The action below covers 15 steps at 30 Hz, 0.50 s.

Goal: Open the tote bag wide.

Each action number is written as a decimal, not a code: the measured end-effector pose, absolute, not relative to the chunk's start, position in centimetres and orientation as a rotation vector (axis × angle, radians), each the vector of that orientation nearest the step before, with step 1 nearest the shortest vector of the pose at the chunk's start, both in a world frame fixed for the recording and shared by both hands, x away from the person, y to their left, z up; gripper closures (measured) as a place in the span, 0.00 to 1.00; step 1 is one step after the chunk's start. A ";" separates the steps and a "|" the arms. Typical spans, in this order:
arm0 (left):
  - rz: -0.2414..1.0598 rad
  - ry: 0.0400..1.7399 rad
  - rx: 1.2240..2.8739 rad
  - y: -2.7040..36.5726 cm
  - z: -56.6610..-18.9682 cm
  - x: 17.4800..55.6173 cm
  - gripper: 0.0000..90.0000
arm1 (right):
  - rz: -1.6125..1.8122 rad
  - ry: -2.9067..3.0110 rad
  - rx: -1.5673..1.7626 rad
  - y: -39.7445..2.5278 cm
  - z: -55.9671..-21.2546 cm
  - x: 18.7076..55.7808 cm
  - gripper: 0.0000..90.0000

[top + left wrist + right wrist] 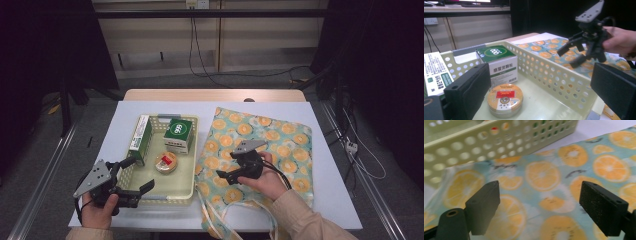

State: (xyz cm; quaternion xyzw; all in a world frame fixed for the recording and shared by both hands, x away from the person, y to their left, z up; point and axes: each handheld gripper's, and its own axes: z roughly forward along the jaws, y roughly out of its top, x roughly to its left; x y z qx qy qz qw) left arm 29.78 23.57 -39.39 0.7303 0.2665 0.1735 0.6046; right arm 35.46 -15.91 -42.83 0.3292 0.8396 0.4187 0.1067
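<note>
While the left gripper (131,176) hangs with its jaws spread wide at the near left corner of the pale green perforated plastic basket (186,192), the right gripper (234,165) hovers just above the orange-slice-printed teal cloth bag (280,145), jaws likewise apart and holding nothing. The bag lies flat on the white table (325,170), touching the basket's right wall. Inside the basket, a round gold tin (166,162) sits near a green-and-white medicine box (178,135).

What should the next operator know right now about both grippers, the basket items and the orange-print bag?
Left gripper: open, empty, at the basket's near edge.
Right gripper: open, empty, above the orange-print bag.
Bag lies flat beside the basket.
Round tin, green-topped box and long box all sit in the basket; nothing is gripped.
Likely left: grip the bag, then move the items.
</note>
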 end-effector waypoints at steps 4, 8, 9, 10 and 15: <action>0.401 0.619 1.691 23.6 -39.5 29.7 0.03 | 1.260 2.536 0.929 -15.3 -43.2 33.9 0.16; 0.406 0.619 1.692 23.7 -39.4 29.7 0.03 | 1.244 2.580 0.884 -14.8 -44.0 32.7 0.17; 0.407 0.621 1.692 23.7 -39.4 29.7 0.03 | 1.242 2.586 0.875 -14.8 -44.2 32.5 0.17; 0.404 0.621 1.689 23.6 -39.5 29.7 0.03 | 1.246 2.594 0.878 -14.7 -44.4 32.4 0.17; 0.400 0.621 1.698 23.6 -39.7 29.8 0.03 | 1.188 2.652 0.803 -14.2 -45.2 31.4 0.17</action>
